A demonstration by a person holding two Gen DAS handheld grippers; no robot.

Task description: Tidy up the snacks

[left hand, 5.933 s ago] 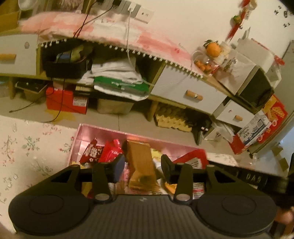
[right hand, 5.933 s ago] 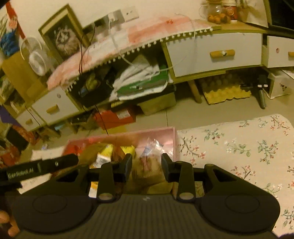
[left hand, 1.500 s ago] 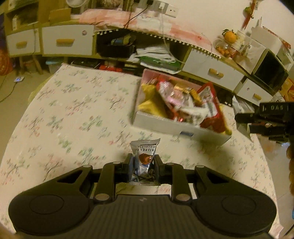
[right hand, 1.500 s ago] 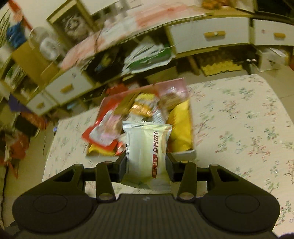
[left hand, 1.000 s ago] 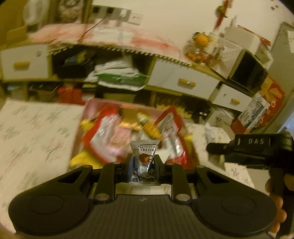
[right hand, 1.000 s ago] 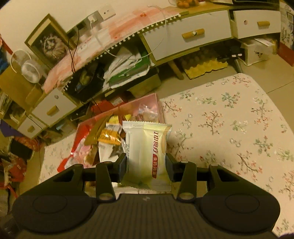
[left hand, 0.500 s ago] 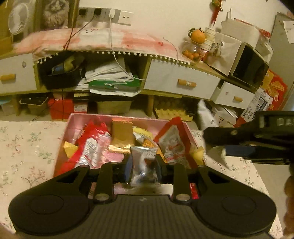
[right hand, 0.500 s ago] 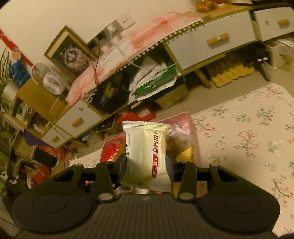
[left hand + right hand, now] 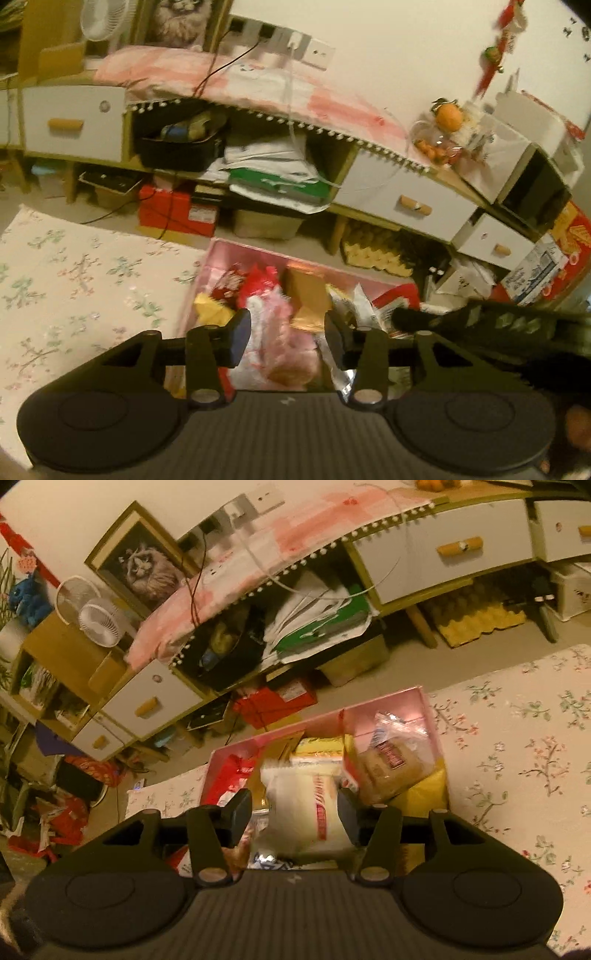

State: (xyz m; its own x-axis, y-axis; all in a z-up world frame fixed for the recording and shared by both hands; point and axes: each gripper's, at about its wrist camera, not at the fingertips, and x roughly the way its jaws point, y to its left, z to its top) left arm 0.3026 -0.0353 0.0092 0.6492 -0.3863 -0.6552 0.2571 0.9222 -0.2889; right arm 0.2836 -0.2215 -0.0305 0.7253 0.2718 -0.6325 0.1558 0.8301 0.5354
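I am hovering both of my grippers over the pink box (image 9: 388,698) that is sitting on the flowered tablecloth (image 9: 517,738), because this is where the snacks are being gathered. My left gripper (image 9: 287,339) is standing open, its jaws having just been spreading apart, and nothing is being held between them; I am only seeing the heap below through the gap, a pink packet (image 9: 273,332) and a brown packet (image 9: 308,295) among the rest. The small silver packet I was carrying is no longer in my jaws, though I cannot pick it out for sure in the pile (there is a silvery scrap (image 9: 343,384) just under my right-hand finger, which may be it).

My right gripper (image 9: 294,810) is also widening, and the pale cream packet (image 9: 303,808) with the red stripe is blurring between the jaws. A gap is showing beside the left finger (image 9: 238,814), so I am judging that it is slipping free and dropping into the box, not being gripped. I am pointing both grippers downward over the middle of the box so that what I let go is landing inside the walls and not on the cloth
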